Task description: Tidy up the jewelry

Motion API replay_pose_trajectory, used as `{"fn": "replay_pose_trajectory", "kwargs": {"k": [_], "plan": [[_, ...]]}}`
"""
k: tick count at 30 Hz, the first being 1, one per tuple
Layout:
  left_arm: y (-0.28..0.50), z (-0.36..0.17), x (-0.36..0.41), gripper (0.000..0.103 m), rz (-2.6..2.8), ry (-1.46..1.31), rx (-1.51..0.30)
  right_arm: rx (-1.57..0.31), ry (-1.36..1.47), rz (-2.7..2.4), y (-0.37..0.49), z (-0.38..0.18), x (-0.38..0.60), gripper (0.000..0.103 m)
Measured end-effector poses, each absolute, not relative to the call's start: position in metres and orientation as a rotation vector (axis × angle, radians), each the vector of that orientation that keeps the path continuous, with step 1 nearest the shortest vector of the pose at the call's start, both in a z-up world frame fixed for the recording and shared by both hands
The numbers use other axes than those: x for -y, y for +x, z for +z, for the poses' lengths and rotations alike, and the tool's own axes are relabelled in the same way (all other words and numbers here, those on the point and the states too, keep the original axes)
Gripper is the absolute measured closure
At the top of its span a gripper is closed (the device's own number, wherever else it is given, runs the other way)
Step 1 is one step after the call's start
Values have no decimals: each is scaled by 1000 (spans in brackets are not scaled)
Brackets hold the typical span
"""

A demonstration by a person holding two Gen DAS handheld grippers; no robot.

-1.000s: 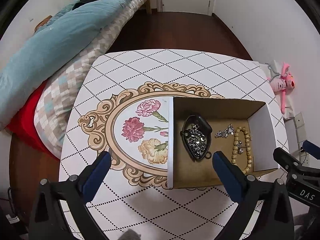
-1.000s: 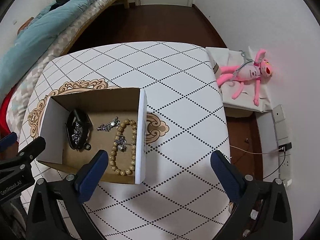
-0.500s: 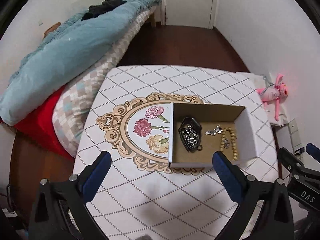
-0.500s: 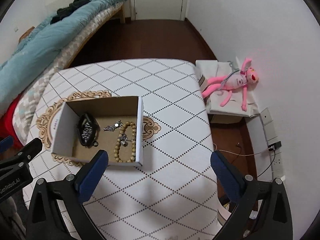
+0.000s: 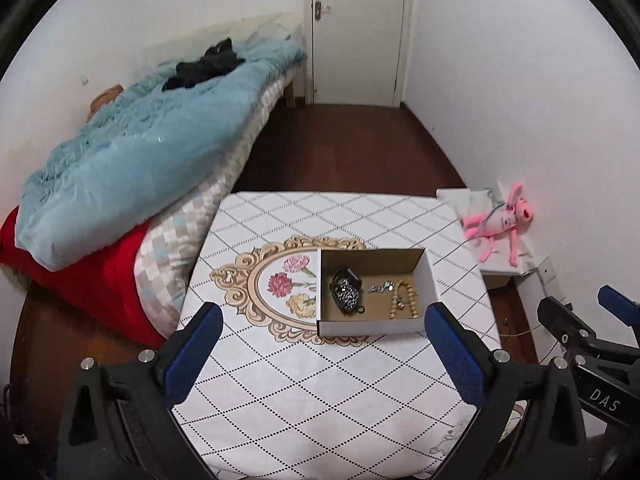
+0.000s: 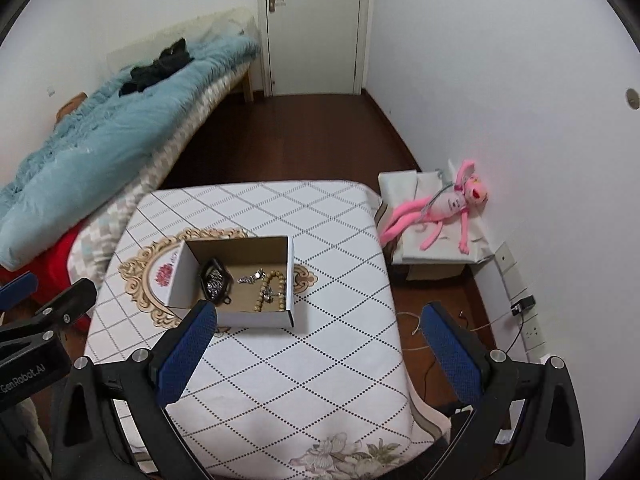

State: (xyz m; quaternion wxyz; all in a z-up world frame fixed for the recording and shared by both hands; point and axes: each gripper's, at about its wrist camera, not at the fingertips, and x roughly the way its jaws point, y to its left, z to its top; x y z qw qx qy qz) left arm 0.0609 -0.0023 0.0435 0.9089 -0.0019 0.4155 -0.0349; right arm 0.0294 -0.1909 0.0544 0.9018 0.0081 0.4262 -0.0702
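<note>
An open cardboard box [image 5: 374, 326] stands on the white patterned table [image 5: 320, 392]; it also shows in the right wrist view [image 6: 256, 318]. Inside lie a dark bundle of jewelry [image 5: 346, 291], a small silver piece [image 5: 381, 286] and a tan bead bracelet [image 5: 405, 300]; the same bundle [image 6: 216, 280] and bracelet [image 6: 272, 291] show in the right wrist view. My left gripper [image 5: 320, 344] is open and empty, high above the table's near side. My right gripper [image 6: 318, 346] is open and empty, high above the table's near right part.
A bed with a blue duvet [image 5: 132, 160] and red cover lies left of the table. A pink plush toy [image 6: 444, 208] lies on a low white box by the right wall. A closed door [image 6: 316, 28] is at the back. Cables and sockets [image 6: 524, 308] are at the right.
Both grippers have pulled back and up from the box, so the table and the room now show. The jewelry in the box has not moved.
</note>
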Motion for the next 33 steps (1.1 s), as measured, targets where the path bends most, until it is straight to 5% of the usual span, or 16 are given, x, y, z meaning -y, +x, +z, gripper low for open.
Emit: {"fn": "replay_pose_trajectory", "kwargs": {"k": [12, 33], "plan": [[35, 60, 2, 0, -85, -12, -858, -824, 30, -139, -12, 98, 189, 0], [96, 22, 12, 0, -30, -6, -1000, -928, 19, -161, 50, 67, 196, 0]]}}
